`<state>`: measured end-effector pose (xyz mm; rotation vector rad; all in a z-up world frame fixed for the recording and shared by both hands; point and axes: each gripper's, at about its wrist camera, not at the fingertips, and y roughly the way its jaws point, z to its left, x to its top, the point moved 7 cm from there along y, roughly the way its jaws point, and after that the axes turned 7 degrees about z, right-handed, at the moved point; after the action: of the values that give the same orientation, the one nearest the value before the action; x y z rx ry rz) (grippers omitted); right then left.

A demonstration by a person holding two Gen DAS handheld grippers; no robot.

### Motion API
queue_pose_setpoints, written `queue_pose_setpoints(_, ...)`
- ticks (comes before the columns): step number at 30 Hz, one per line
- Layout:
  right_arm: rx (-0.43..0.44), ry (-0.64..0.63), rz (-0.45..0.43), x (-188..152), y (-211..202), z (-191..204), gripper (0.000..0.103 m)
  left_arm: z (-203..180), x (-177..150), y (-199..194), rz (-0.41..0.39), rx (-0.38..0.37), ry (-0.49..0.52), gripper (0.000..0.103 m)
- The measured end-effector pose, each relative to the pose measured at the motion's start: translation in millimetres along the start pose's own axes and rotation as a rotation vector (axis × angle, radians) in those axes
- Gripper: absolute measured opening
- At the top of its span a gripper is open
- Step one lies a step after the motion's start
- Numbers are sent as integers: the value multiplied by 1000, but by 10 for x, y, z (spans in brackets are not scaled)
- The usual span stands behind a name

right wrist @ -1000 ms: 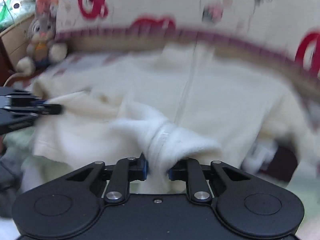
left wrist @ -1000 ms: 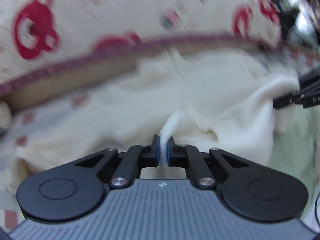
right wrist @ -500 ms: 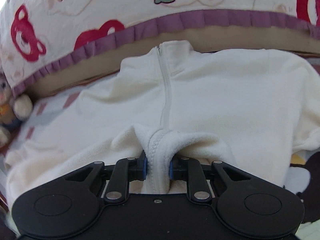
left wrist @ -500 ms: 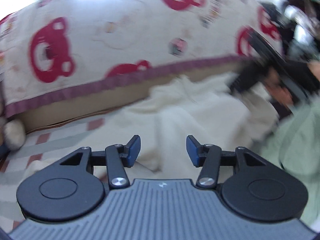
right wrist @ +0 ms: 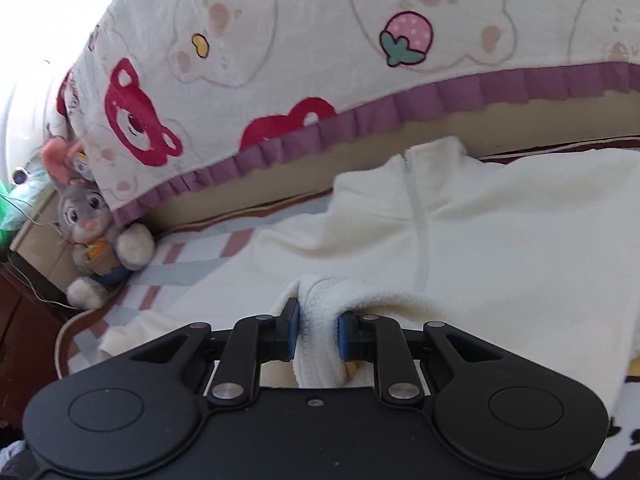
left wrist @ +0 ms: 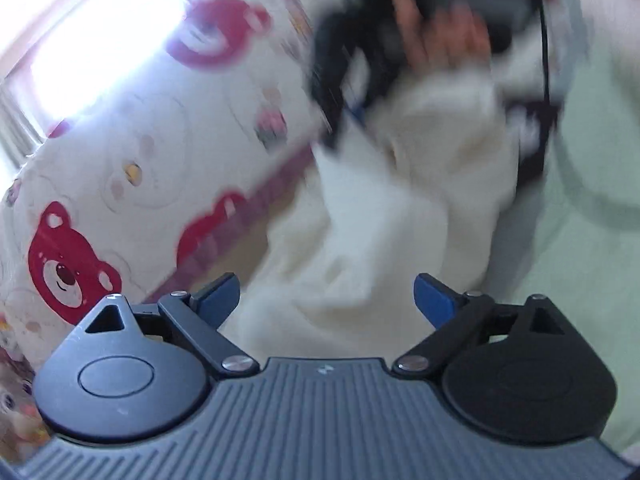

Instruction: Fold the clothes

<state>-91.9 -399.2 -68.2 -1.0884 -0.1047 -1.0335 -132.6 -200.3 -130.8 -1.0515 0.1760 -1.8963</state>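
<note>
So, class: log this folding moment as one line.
left gripper: open, empty | right gripper: shut on cream fleece jacket hem | jacket: on bed, zip up

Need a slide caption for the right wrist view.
Right gripper pinches cream fleece hem on bed.

Bear-print bedspread [right wrist: 304, 60] with purple frill, plush rabbit [right wrist: 94, 236], bright window [left wrist: 92, 36]

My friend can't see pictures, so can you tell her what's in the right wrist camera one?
The right tongs are pinching a fold of a fluffy cream zip-up top lying spread on a bed. Behind it hangs a quilt with red bears, a strawberry and a purple frill, and a grey bunny toy sits at the left.
</note>
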Motion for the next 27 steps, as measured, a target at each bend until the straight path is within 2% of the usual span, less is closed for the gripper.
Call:
queue_pose_setpoints(2, -5, 23, -5, 27, 46, -38, 22, 29, -63, 180, 50, -20, -27, 91)
queue_pose_setpoints(4, -20, 17, -3, 58, 99, -65, 26, 197, -122, 336, 107, -21, -116, 61)
queue_pose_setpoints(5, -47, -5, 0, 65, 113, -62, 26, 303, -162, 415, 140, -31, -181, 39)
queue_pose_setpoints(6, -89, -41, 3, 67, 119, -48, 26, 464, -225, 498, 183, -65, -295, 24)
queue_pose_setpoints(7, -124, -78, 0, 60, 107, -21, 28, 625, -291, 576, 219, -102, -412, 21)
queue_pose_setpoints(8, -138, -103, -2, 36, 78, 19, 29, 777, -366, 641, 238, -140, -523, 21)
queue_pose_setpoints(10, -131, -125, 2, -30, -2, 101, 33, 996, -498, 740, 261, -162, -675, 21)
queue_pose_setpoints(13, -127, -146, -4, -169, -189, 135, 38, 1054, -654, 793, 304, -131, -762, 21)
queue_pose_setpoints(15, -186, -173, -25, -268, -319, 81, 43, 1092, -758, 828, 333, -110, -820, 23)
queue_pose_setpoints(16, -236, -185, -40, -316, -375, 36, 43, 1110, -810, 845, 347, -99, -849, 27)
queue_pose_setpoints(17, -294, -198, -54, -363, -427, -9, 43, 1128, -862, 862, 362, -88, -877, 38)
queue_pose_setpoints(18, -351, -210, -68, -410, -481, -54, 44, 1146, -914, 878, 376, -77, -906, 44)
queue_pose_setpoints(19, -353, -211, -59, -470, -482, -66, 45, 1164, -966, 894, 390, -67, -935, 44)
queue_pose_setpoints(21, -280, -197, -14, -604, -413, -46, 45, 1198, -1071, 926, 419, -45, -992, 44)
queue_pose_setpoints(23, -215, -186, 30, -720, -325, -18, 44, 1207, -1104, 906, 418, -29, -993, 44)
queue_pose_setpoints(26, -246, -186, 90, -787, -51, 1, 46, 1221, -1089, 761, 394, -11, -991, 44)
queue_pose_setpoints(27, -276, -175, 106, -799, 32, -12, 51, 1229, -1084, 710, 386, -4, -993, 45)
